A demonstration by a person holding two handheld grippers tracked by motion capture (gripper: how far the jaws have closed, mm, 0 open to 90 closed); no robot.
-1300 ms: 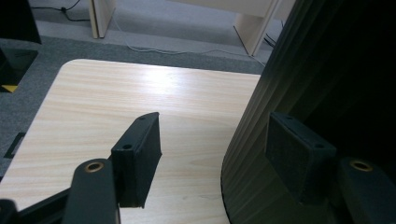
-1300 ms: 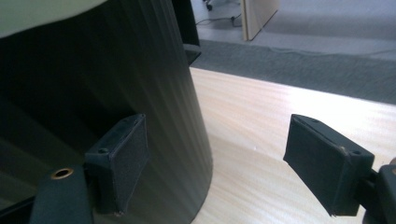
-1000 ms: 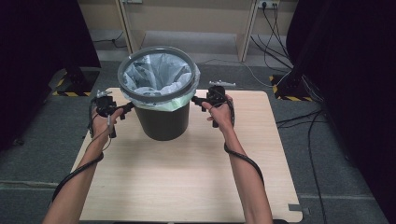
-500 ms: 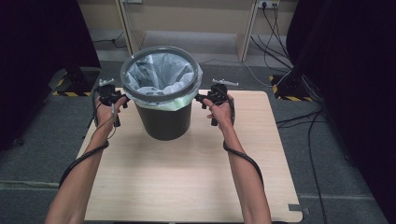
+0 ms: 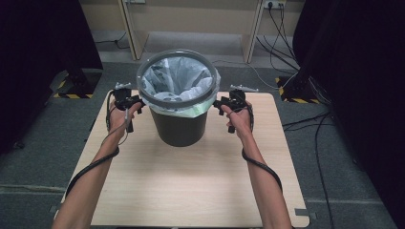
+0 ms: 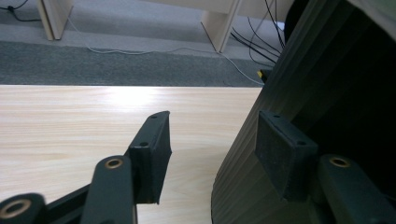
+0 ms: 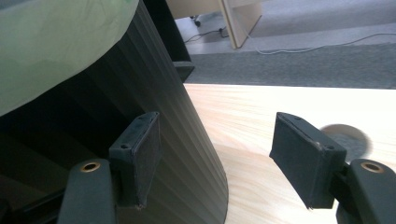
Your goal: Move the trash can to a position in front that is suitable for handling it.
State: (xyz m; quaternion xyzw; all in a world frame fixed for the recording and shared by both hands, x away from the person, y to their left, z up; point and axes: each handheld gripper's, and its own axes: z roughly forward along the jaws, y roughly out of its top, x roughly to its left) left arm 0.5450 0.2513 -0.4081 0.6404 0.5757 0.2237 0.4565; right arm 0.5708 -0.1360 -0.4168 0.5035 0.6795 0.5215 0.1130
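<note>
A black bin (image 5: 178, 117) with a pale liner (image 5: 177, 78) stands on the far middle of the wooden table (image 5: 191, 186). The left gripper (image 5: 128, 101) sits at its left side and the right gripper (image 5: 228, 101) at its right. Both have just been closing but remain released, each with one pad in front of the bin wall, gripping nothing.
</note>
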